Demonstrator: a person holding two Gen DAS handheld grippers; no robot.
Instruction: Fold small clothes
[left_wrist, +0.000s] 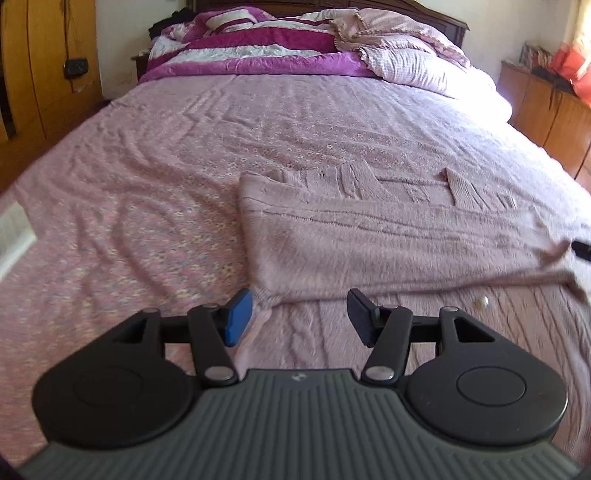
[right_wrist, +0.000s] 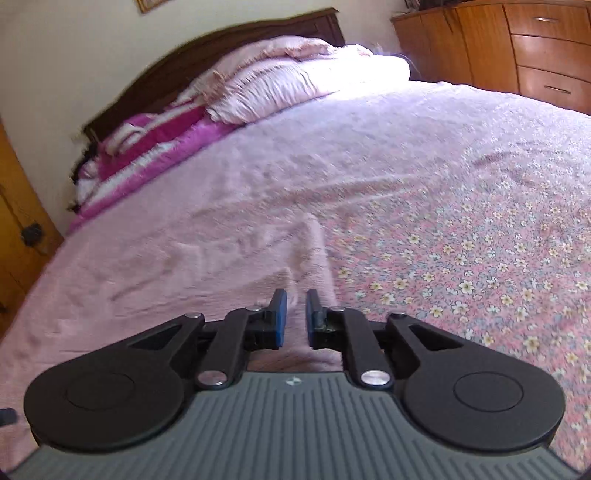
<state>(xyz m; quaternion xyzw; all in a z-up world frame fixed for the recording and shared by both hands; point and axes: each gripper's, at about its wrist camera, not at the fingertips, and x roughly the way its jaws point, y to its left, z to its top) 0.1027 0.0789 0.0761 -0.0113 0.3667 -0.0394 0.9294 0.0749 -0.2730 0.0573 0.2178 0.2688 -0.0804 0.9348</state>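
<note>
The bed (left_wrist: 155, 177) fills both views, covered in a pink floral sheet, with striped magenta quilts (left_wrist: 255, 48) and pale pillows (left_wrist: 413, 62) heaped at the headboard. Wooden cabinets (right_wrist: 517, 48) stand along the wall beside it.

The sweater (left_wrist: 369, 236) lies flat on the sheet, on the near half of the bed and to the right in the left wrist view. It is a dusty-pink knit, fuzzy, with cable or ribbed lines running across it and ribbed parts along its far edge. Its long axis runs across the bed, left to right, from a rounded fold at the left to the right edge of the picture. A narrow sleeve or strip trails along the near edge toward the right, and a near corner bunches into a point close to the tool. In the right wrist view the knit (right_wrist: 207, 266) is blurred and spreads left of centre.

The left tool (left_wrist: 297, 317) is held low and level over the sheet, aimed up the bed, jaws wide apart and holding nothing; the bunched corner lies just beside its blue left pad (left_wrist: 238, 317).

The right tool (right_wrist: 295, 319) tilts left, jaws nearly closed with a narrow gap; whether cloth is pinched there I cannot tell.

A small pale bead (left_wrist: 482, 302) sits on the sheet near the sweater.
</note>
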